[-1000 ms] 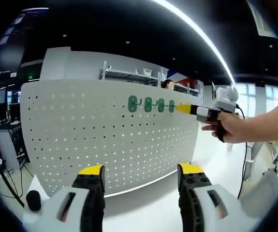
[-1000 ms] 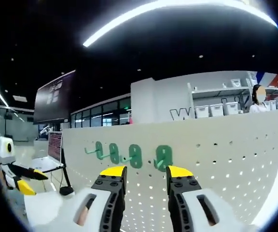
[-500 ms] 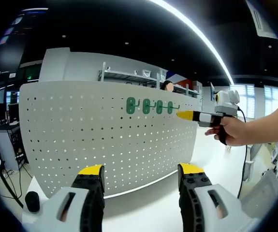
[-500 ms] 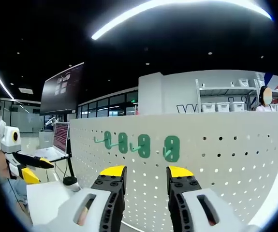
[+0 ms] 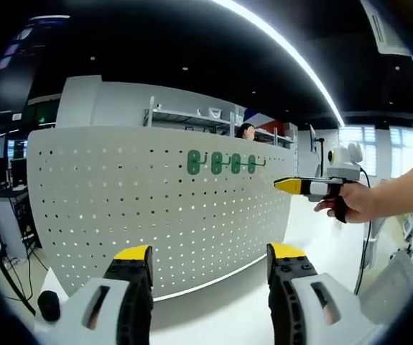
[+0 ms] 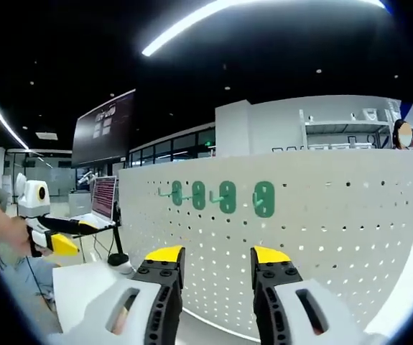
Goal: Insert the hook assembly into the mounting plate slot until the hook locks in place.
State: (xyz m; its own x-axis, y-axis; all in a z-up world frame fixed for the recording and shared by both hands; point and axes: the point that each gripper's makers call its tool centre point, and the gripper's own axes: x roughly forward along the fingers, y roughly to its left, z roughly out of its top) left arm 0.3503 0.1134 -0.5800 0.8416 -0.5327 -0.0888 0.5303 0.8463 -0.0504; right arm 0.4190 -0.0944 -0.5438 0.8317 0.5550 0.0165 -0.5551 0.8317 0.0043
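On the white pegboard (image 5: 163, 208) ahead, four green hooks (image 5: 221, 162) sit in a row. My left gripper (image 5: 210, 253) and right gripper (image 6: 210, 255) both have jaws spread wide, holding and touching nothing, apart from the board.

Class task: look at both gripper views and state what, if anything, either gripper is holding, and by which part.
Nothing is held. The left gripper and right gripper are both open and empty; the four green hooks hang on the white pegboard.
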